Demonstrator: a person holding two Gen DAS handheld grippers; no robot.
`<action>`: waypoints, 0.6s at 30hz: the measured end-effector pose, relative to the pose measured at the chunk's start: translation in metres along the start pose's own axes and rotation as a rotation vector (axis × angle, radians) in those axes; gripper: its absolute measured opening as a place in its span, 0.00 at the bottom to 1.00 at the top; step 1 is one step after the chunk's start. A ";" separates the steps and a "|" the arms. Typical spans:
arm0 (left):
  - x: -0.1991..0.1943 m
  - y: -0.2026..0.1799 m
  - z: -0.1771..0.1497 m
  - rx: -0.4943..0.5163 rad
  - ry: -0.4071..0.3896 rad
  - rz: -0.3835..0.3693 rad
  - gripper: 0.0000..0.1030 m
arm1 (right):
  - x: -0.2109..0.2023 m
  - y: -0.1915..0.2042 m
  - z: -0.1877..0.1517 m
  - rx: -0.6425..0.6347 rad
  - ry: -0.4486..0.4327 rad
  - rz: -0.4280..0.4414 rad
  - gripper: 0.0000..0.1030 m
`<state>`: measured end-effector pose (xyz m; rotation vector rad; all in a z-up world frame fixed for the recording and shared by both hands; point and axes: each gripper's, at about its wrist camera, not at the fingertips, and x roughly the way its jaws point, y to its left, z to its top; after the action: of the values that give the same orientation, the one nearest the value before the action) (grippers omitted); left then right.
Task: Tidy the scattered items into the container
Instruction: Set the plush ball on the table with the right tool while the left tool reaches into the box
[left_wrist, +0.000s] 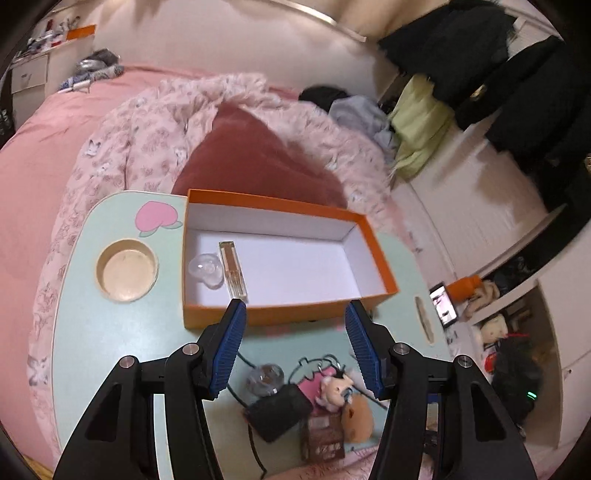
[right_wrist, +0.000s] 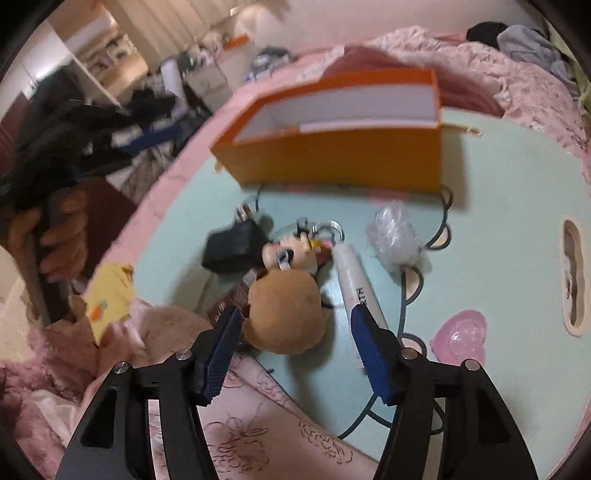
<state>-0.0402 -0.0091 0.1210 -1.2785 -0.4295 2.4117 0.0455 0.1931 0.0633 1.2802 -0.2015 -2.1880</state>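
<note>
Orange, white-lined box (left_wrist: 280, 258) holds two clear bottles; both grippers gape empty.

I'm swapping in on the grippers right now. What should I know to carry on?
Left gripper: open, empty, above the near wall of the orange box.
Right gripper: open, straddling the brown plush, not clamped.
Done: glass tube and clear round piece lie in the box.
Left on the table: plush, doll keychain, black charger, white pen, crumpled clear wrap, brown packet.
</note>
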 end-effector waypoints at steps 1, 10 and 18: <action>0.009 0.001 0.008 -0.003 0.026 0.003 0.55 | -0.006 0.001 0.000 0.009 -0.041 0.002 0.60; 0.094 0.019 0.053 -0.022 0.205 0.173 0.54 | -0.015 0.004 0.003 0.046 -0.103 0.041 0.60; 0.129 0.013 0.060 0.043 0.285 0.280 0.54 | -0.008 -0.002 -0.006 0.066 -0.075 0.080 0.60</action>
<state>-0.1591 0.0337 0.0549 -1.7294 -0.1223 2.3853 0.0531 0.2001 0.0656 1.2054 -0.3517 -2.1792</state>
